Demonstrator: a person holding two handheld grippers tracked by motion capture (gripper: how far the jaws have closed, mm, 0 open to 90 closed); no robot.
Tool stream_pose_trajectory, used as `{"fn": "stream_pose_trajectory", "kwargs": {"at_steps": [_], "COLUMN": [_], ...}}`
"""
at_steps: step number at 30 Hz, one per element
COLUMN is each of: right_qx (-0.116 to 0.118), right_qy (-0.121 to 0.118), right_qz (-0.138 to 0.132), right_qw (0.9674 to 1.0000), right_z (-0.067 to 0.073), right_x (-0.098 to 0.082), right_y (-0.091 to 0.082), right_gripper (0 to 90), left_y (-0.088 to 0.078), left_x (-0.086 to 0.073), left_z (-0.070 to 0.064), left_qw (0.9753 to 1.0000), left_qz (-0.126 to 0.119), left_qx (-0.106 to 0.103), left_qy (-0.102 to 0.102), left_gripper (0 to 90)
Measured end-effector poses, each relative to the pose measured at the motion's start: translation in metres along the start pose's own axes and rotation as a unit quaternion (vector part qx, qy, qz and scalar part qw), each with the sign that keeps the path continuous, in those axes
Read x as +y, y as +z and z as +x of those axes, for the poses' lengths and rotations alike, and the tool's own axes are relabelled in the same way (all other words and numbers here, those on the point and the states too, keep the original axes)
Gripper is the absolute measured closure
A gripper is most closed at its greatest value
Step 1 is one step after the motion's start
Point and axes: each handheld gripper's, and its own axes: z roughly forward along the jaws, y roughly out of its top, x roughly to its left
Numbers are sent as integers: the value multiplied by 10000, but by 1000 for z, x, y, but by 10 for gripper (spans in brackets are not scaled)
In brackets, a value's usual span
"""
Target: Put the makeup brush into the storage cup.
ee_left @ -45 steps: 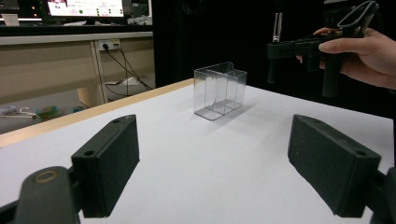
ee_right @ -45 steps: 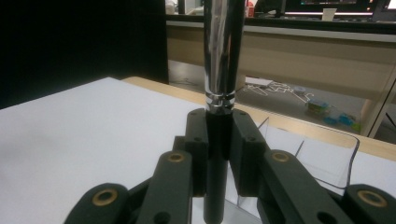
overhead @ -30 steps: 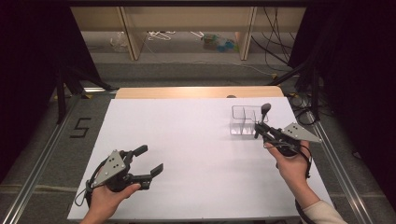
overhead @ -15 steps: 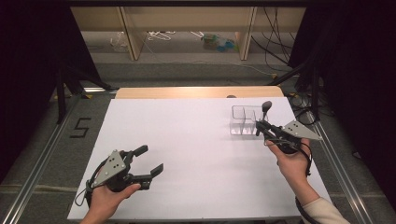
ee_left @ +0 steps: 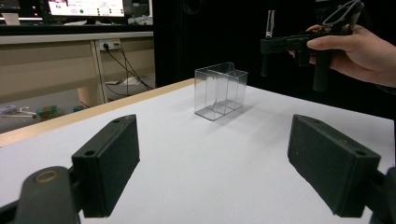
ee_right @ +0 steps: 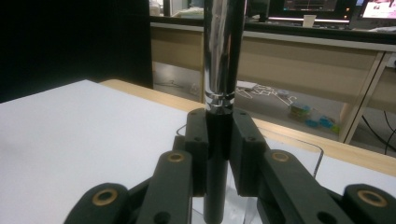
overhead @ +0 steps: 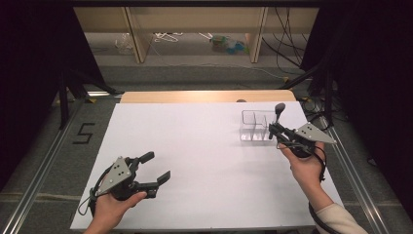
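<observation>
My right gripper (overhead: 273, 128) is shut on a slim rod (overhead: 279, 110) with a chrome upper part and a black lower part. It holds the rod upright just right of a clear divided box (overhead: 254, 126) on the white table (overhead: 204, 146). In the right gripper view the pads of my right gripper (ee_right: 219, 140) clamp the rod (ee_right: 223, 51) above the box rim (ee_right: 303, 144). My left gripper (overhead: 158, 165) rests open and empty near the front left edge. In the left gripper view my left gripper (ee_left: 229, 172) faces the box (ee_left: 220, 91), the rod (ee_left: 270, 23) and the right gripper (ee_left: 275, 44).
A wooden strip (overhead: 207, 96) runs along the table's far edge, with shelves and cables (overhead: 165, 39) on the floor beyond. A metal rail (overhead: 44, 161) and a floor mark "5" (overhead: 84, 132) lie left of the table. Dark curtains flank both sides.
The right gripper with the rod has drifted slightly toward the far side beside the box. The left gripper has stayed put.
</observation>
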Motion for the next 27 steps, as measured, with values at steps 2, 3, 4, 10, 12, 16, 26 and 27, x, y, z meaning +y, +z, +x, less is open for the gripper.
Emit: {"fn": "stream_pose_trajectory", "kwargs": {"at_steps": [2,3,4,10,12,16,26,27], "right_qx": [29,-1,-1,-26,-33,-53,-73,-64], "right_qy": [25,5,5,-3,19,19,33,27], "right_qz": [-2,45,45,93,12,49,60,22], "right_qw": [10000,10000,10000,10000,10000,10000,10000,10000], "right_z": [0,-2,-2,-4,-5,-6,-8,-9], "right_x": [0,0,0,1,1,2,4,4], "right_y": [1,1,1,2,3,3,6,6], "right_gripper": [794,793,793,793,794,794,794,794], "left_y": [0,0,0,0,0,0,0,0], "left_x": [0,0,0,0,0,0,0,0], "left_z": [0,0,0,0,0,1,1,1], "left_qw": [10000,10000,10000,10000,10000,10000,10000,10000], "left_qz": [-2,-2,-2,-6,-5,-7,-9,-8], "left_qx": [-3,9,9,16,18,2,10,10], "left_qy": [3,-62,-62,-70,-63,-9,-19,-17], "left_gripper": [165,165,166,165,166,165,165,165]}}
